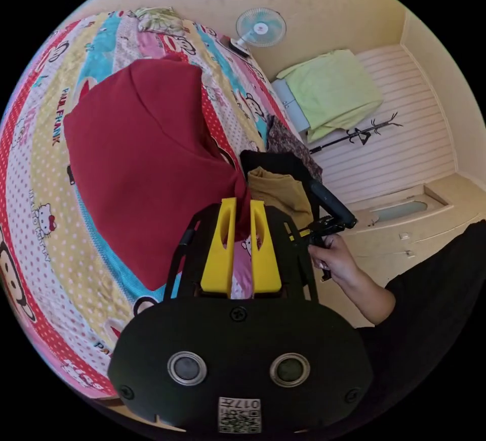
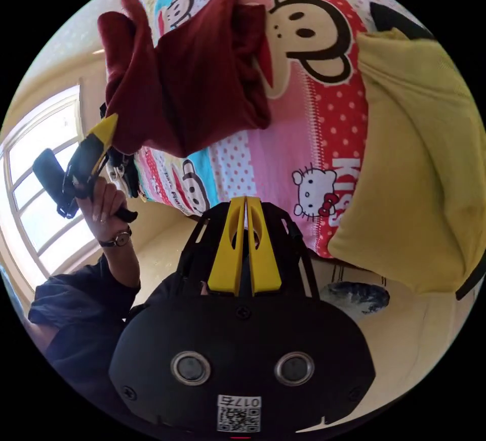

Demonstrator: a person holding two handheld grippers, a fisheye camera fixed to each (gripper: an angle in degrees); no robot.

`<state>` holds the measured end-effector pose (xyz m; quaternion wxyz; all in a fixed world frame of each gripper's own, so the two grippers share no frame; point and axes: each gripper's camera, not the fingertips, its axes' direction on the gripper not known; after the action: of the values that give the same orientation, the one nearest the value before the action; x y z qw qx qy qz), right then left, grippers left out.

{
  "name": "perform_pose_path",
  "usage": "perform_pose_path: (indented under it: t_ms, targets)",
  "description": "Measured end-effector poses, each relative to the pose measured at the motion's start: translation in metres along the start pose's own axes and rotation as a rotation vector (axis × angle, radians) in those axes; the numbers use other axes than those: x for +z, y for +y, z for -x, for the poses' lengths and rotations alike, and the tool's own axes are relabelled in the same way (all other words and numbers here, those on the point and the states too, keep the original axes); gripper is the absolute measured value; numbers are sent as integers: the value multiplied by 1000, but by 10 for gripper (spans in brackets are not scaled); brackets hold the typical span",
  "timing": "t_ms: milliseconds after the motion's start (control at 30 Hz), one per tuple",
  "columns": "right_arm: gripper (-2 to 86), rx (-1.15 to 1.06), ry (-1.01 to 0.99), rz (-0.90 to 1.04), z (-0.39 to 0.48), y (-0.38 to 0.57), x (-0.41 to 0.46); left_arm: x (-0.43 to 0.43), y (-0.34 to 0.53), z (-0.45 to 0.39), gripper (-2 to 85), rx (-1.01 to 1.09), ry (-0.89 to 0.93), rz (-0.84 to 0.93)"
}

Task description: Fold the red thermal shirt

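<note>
- In the left gripper view the left tool [image 1: 242,208] has its yellow jaws pinched on a gathered corner of the red thermal shirt [image 1: 147,168]; red cloth sits between the tips.
- From that pinch the shirt spreads away over the bed [image 1: 45,218], lying fairly flat on the cartoon-printed cover, with one long crease running down it.
- Just beyond the jaw tips a mustard-yellow garment [image 1: 276,190] lies at the bed's edge on something dark.
- To the side a hand [image 1: 336,259] grips the handle of the right tool's dark body.
- Further off, a small fan [image 1: 259,29] stands against the wall and a light green cloth [image 1: 334,89] covers a piece of furniture.
- In the right gripper view the right tool [image 2: 245,199] has its jaws pressed together with nothing between them, held over the bed cover near its edge.
- The same view shows the shirt [image 2: 192,77] bunched and lifted at one side, where the left tool [image 2: 104,130] holds it.
- A yellow garment [image 2: 420,158] lies beside the right tool on the bed [image 2: 304,158].
</note>
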<state>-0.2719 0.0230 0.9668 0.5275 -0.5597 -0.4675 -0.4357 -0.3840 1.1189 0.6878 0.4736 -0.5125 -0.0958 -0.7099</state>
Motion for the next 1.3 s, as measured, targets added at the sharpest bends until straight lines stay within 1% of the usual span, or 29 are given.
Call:
perform_pose_path:
  t_ms: [33,100,167,233,267,300,333,367,400,467,500,533,567,600,667,733,833,900,933,967,1000,1033,1067,1100,1167,1200,1267,1300]
  targets:
    - [9,21,-40,3,-16,3,1,18,5,0,66,5,8,32]
    - [12,28,-119,13,-34,4,6,26,16,5,73,-23,43,31]
    - [21,24,-227,7,-49,5,11,9,30,15,82,-83,55,-50]
    - [40,9,-311,-12,-56,6,14,-22,51,34,94,-188,-51,-172]
    - [79,-1,-384,-27,-61,5,16,-28,56,41,99,-224,-86,-191]
    - [111,-1,-427,-32,-64,4,19,-35,66,56,139,-295,-146,-205]
    - [175,-6,-523,-31,-68,0,25,-36,74,75,183,-383,-187,-195]
    - [238,-21,-618,-7,-72,-5,35,-35,79,85,206,-434,-202,-186]
    - [243,-26,-657,9,-73,-7,40,-29,89,103,231,-516,-211,-171]
    - [253,-28,-761,-11,-79,-10,58,-8,99,124,226,-563,-112,-122]
    - [253,-23,-785,-26,-81,-10,62,14,103,135,207,-573,16,-68]
    - [253,5,-850,-84,-86,-8,70,37,108,140,190,-581,145,-38]
    - [253,51,-928,-163,-94,-4,79,44,112,140,182,-598,166,-48]
    - [254,75,-963,-198,-98,-2,85,46,121,138,163,-643,141,-107]
    - [263,157,-1031,-239,-107,-4,114,49,130,140,133,-695,166,-140]
    - [278,177,-1037,-245,-107,-12,132,52,142,147,86,-747,368,-192]
    - [298,133,-1102,-295,-97,-31,149,46,153,132,78,-729,571,-271]
    - [297,126,-1117,-353,-90,-40,151,37,153,114,77,-697,585,-244]
    - [274,116,-1127,-406,-85,-44,148,28,151,100,76,-655,558,-220]
    - [232,90,-1151,-456,-79,-46,141,22,150,92,75,-632,534,-211]
    - [208,67,-1161,-483,-74,-44,136,11,150,78,75,-592,469,-189]
    - [159,63,-1093,-483,-59,-40,126,-1,150,66,75,-538,425,-185]
    - [138,44,-948,-460,-36,-34,114,-7,150,61,74,-518,410,-184]
    - [128,12,-871,-451,-21,-30,108,-22,153,53,73,-494,394,-191]
    - [104,-151,-602,-427,52,-9,93,-49,161,47,73,-463,416,-237]
    - [99,-185,-554,-426,72,-3,92,-70,169,44,73,-445,429,-269]
    - [85,-310,-390,-411,156,14,100,-107,182,41,73,-424,429,-318]
    - [83,-344,-350,-406,179,16,104,-134,192,41,73,-415,420,-351]
